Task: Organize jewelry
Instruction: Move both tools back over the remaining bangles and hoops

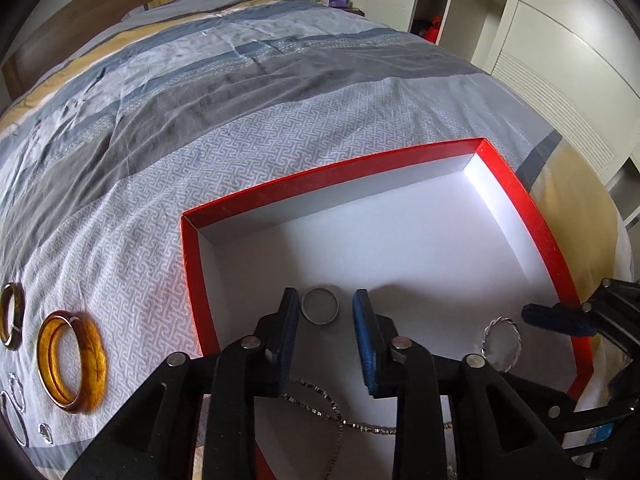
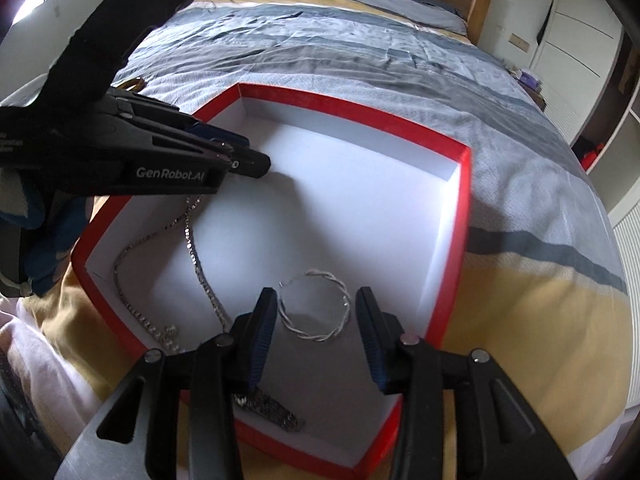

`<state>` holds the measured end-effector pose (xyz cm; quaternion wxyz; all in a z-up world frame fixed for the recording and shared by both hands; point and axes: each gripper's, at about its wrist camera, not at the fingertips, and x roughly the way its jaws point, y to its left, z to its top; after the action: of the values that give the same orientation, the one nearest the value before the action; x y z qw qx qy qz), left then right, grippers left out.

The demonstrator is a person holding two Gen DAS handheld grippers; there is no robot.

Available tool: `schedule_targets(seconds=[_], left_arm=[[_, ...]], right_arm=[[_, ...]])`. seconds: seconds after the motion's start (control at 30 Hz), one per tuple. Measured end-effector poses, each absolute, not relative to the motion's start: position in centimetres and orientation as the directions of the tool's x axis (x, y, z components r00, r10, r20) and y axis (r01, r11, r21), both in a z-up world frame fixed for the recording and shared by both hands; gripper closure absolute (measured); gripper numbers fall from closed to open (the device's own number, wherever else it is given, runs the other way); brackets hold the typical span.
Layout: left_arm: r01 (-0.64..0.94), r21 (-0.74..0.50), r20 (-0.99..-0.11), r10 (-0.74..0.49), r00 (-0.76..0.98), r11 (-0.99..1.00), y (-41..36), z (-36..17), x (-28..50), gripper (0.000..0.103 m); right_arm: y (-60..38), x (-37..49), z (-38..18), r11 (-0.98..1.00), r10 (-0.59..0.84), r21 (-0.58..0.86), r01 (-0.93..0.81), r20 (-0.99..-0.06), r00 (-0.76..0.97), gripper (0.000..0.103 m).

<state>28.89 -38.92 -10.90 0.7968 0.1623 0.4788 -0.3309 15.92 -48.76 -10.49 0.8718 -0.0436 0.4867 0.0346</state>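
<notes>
1. Left wrist view: left tongs (image 1: 326, 334) hang spread over the near part of the red box (image 1: 532, 216), nothing between the pads. A small round silver disc (image 1: 320, 306) lies on the white box floor just ahead of the tips, apparently apart from both pads.
2. Same view: a silver chain (image 1: 340, 420) runs across the box floor under the tongs. A twisted silver hoop (image 1: 502, 344) lies to the right, near the tip of the right tongs (image 1: 554, 319) entering from that side.
3. Same view: still out on the bedspread (image 1: 120, 200), well left of the box: two amber bangles (image 1: 72, 362), plus small silver hoops (image 1: 16, 412) at the frame edge.
4. Right wrist view: right tongs (image 2: 316, 336) spread, empty, straddling the twisted silver hoop (image 2: 316, 306) on the box floor. The silver chain (image 2: 196, 256) lies to the left; a flat silver band piece (image 2: 272, 408) lies near the front wall.
5. Judgement: sorting is partway; several pieces boxed, bangles and hoops outstanding.
6. Next move likely calls for the left tongs to leave the box, swing left to a bangle, and close on its rim.
</notes>
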Motion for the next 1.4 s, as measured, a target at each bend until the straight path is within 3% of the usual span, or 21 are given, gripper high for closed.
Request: schedule_targets(seconds=[0.2, 0.4, 0.53, 0.77, 1.0, 1.4], left_arm=[[0.683, -0.068, -0.848, -0.402, 0.344, 0.728, -38.0, -6.6, 27.4, 0.069], [0.683, -0.012, -0.767, -0.445, 0.463, 0.73, -32.8, 4.2, 24.3, 0.062], [0.626, 0.053, -0.732, -0.396, 0.554, 0.778, -27.5, 9.6, 21.8, 0.047], [0.511, 0.091, -0.662, -0.332, 0.672, 0.855, -17.0, 14.6, 17.8, 0.034], [0.394, 0.061, -0.676, -0.252, 0.692, 0.917, -7.6, 11.7, 18.7, 0.034], [0.176, 0.0, -0.754, -0.116, 0.646, 0.984, 2.7, -3.1, 27.3, 0.034]], right_arm=[[-49.7, 13.4, -7.2, 0.998, 0.002, -0.033, -0.051, -0.827, 0.562, 0.062], [-49.3, 9.4, -1.3, 0.999, -0.022, -0.049, -0.024, -0.762, 0.647, 0.062], [-47.8, 6.5, 3.5, 0.999, -0.009, -0.036, -0.022, -0.691, 0.723, 0.062], [-42.4, 2.6, 8.6, 0.996, 0.056, -0.018, -0.085, -0.616, 0.786, 0.062], [-36.0, 4.9, 7.3, 0.981, 0.162, 0.019, -0.194, -0.636, 0.755, 0.062], [-24.4, 19.0, -2.8, 0.917, 0.339, 0.107, -0.385, -0.717, 0.609, 0.063]])
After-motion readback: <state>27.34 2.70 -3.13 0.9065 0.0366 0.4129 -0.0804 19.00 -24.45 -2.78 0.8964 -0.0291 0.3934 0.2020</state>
